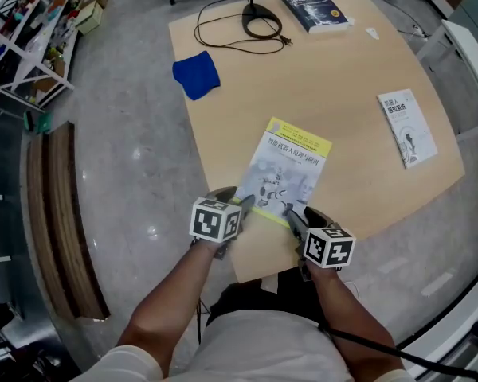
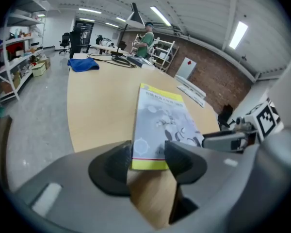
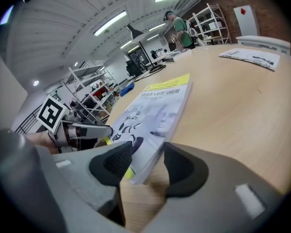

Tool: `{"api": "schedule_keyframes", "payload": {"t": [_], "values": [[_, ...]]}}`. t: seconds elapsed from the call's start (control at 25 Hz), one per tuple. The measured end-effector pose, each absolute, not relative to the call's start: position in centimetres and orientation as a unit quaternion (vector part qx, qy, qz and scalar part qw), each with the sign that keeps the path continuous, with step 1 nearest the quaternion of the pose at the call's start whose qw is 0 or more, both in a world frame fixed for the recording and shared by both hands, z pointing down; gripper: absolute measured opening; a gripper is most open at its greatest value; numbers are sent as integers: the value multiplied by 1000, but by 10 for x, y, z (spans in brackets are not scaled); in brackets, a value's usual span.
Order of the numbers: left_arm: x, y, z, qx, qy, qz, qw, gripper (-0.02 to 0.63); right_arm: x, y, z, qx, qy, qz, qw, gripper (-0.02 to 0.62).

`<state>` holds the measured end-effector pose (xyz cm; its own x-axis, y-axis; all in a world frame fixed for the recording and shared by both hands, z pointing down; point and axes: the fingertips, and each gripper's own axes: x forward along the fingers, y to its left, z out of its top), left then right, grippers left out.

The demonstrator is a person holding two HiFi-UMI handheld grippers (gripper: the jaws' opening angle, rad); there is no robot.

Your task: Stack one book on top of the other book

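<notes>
Bright, even light comes from ceiling strip lamps (image 2: 238, 33); shadows on the table (image 1: 358, 62) are faint. Both gripper views bulge, darkening at their rounded edges, and the near bodies of the left gripper (image 2: 148, 149) and right gripper (image 3: 148, 149) look soft.

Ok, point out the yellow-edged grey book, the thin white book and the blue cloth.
yellow-edged grey book (image 1: 287, 169), head view, cover's middle
thin white book (image 1: 407, 128), head view, cover's middle
blue cloth (image 1: 196, 76), head view, its middle
</notes>
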<state>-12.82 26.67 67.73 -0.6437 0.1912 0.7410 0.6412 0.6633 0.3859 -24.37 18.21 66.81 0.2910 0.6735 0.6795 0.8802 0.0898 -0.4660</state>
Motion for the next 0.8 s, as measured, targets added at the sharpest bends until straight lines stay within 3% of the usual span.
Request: {"api": "schedule_keyframes", "payload": {"t": [0.8], "values": [[-106,220,676,-211,-845,-328,366,202,-230,148,668,-669,-577,-129,451,206]]}}
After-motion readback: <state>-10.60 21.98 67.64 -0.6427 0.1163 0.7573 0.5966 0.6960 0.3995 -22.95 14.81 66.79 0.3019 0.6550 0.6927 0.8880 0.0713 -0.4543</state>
